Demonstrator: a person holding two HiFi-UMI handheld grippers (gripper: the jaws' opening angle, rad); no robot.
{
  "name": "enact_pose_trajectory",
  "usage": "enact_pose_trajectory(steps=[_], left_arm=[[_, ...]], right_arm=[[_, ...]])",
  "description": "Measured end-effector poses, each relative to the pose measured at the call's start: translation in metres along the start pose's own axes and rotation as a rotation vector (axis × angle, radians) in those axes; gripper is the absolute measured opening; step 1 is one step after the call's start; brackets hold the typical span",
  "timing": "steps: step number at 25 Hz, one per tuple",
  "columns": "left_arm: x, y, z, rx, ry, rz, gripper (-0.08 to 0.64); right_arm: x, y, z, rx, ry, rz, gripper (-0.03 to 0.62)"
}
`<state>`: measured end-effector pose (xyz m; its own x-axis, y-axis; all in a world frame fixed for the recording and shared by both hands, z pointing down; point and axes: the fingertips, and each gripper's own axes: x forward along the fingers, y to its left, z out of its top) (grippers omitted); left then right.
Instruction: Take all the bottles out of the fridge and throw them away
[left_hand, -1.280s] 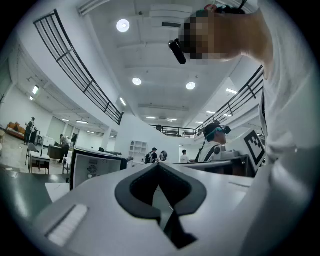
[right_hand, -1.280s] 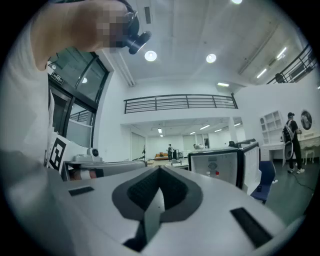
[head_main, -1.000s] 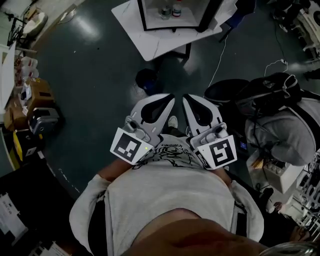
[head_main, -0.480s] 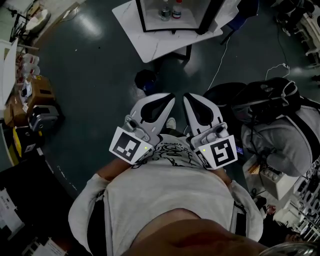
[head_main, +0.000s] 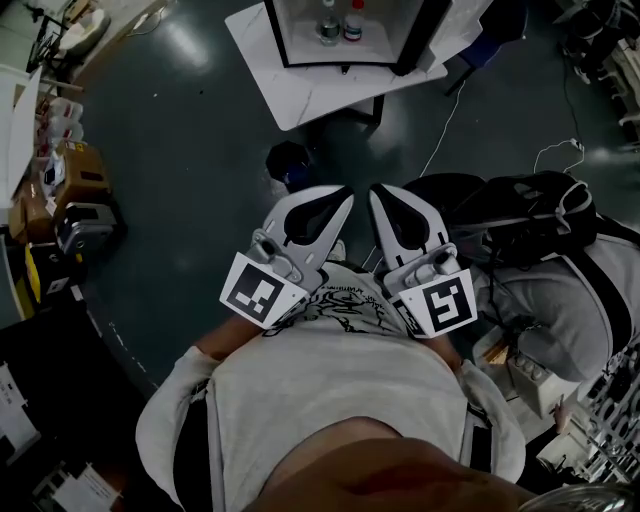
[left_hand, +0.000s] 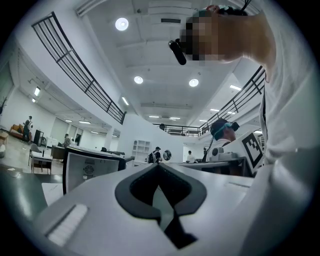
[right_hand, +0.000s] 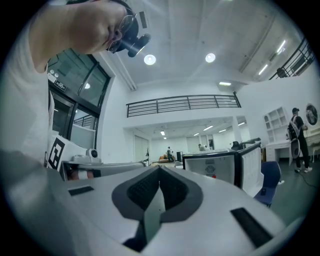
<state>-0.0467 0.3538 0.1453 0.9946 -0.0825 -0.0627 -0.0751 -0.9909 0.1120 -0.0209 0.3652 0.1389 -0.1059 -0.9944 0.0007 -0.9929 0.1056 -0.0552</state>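
The small fridge (head_main: 345, 35) stands open on a white table (head_main: 300, 95) at the top of the head view. Two bottles stand inside it, one clear (head_main: 329, 24) and one with a red cap (head_main: 353, 20). My left gripper (head_main: 341, 192) and right gripper (head_main: 377, 192) are held side by side in front of my chest, pointing level toward the table and well short of it. Both are shut with nothing in them. In the left gripper view the left gripper (left_hand: 159, 167) has its jaws together, with the fridge (left_hand: 90, 170) beyond. In the right gripper view the right gripper (right_hand: 160, 170) is likewise closed, with the fridge (right_hand: 217, 167) off to the right.
A dark round bin (head_main: 290, 160) sits on the floor under the table's near edge. Black bags (head_main: 510, 205) and a person in grey (head_main: 560, 300) crowd the right side. Boxes and gear (head_main: 75, 210) line the left. A cable (head_main: 440, 130) trails across the dark floor.
The whole scene has slid slightly as I step toward the table; the bags and the person in grey have drifted down and right. Both grippers keep their pose, still shut.
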Motion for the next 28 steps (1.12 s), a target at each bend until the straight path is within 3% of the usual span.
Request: enact_pose_trajectory(steps=[10,14,18,20,25,28], left_arm=[[0.021,0.013,0.000,0.027,-0.031,0.013,0.009],[0.025,0.020,-0.006,-0.003,0.019,0.015,0.009],[0.032,0.038,0.002,0.027,-0.033,0.023,0.009],[0.033,0.046,-0.002,0.006,0.003,0.028,0.009],[0.042,0.071,0.002,0.027,-0.028,0.031,0.009],[0.046,0.083,-0.003,-0.003,0.011,0.026,0.009]], right_arm=[[0.008,-0.024,-0.005,0.025,0.008,-0.003,0.011],[0.018,-0.029,-0.006,0.026,0.005,0.003,0.011],[0.034,-0.036,-0.006,0.027,0.006,0.006,0.011],[0.043,-0.039,-0.007,0.026,0.010,0.007,0.009],[0.065,-0.047,-0.007,0.021,0.012,0.007,0.011],[0.079,-0.053,-0.008,0.020,0.015,0.004,0.009]])
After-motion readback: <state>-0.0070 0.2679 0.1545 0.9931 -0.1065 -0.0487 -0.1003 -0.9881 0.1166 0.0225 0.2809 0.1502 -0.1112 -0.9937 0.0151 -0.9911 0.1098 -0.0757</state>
